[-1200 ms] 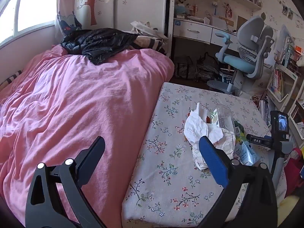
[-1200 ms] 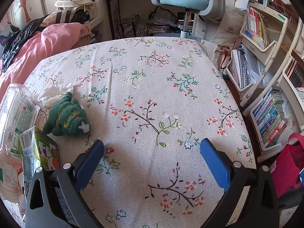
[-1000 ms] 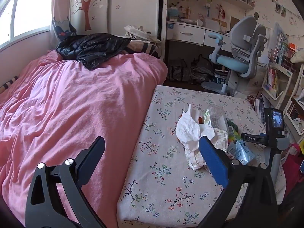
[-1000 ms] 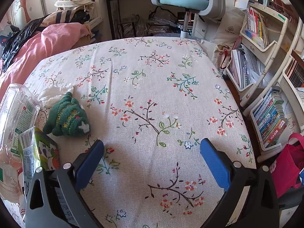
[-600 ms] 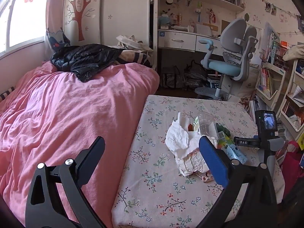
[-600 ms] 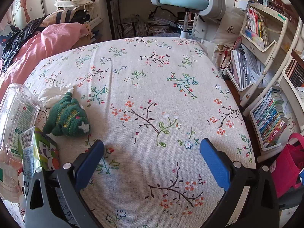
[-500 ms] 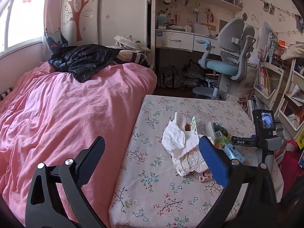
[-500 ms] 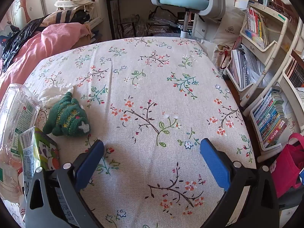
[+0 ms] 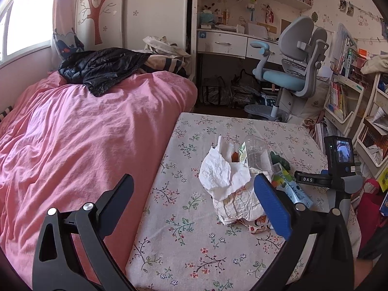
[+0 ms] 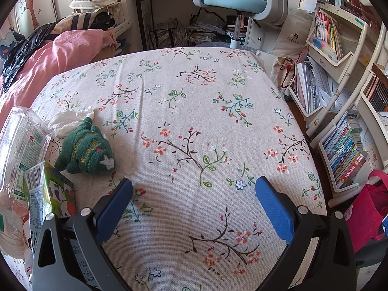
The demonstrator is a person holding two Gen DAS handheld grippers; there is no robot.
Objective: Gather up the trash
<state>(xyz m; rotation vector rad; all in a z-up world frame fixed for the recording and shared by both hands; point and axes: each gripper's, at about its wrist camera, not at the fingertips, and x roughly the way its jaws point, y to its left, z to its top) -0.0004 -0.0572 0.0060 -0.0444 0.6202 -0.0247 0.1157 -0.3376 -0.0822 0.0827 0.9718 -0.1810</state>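
A pile of trash lies on the floral-cloth table (image 9: 194,242): crumpled white paper (image 9: 225,177), a clear plastic bottle (image 9: 258,155) and a green juice carton (image 9: 288,181). My left gripper (image 9: 194,194) hangs open above the table's near left part, nothing between its fingers. In the right wrist view the bottle (image 10: 21,135), the carton (image 10: 46,194) and a green knitted toy (image 10: 87,152) sit at the left. My right gripper (image 10: 194,198) is open over bare cloth, right of the trash. The right gripper's body (image 9: 339,169) shows at the table's right edge.
A bed with a pink cover (image 9: 84,133) and a black jacket (image 9: 104,68) borders the table's left side. Beyond the table stand a grey and blue desk chair (image 9: 291,72) and a desk. Book racks (image 10: 339,48) and a red bag (image 10: 371,201) crowd the right side.
The left gripper has drawn back and turned right, so the trash pile sits further off and nearer the view's middle. The right gripper has not moved.
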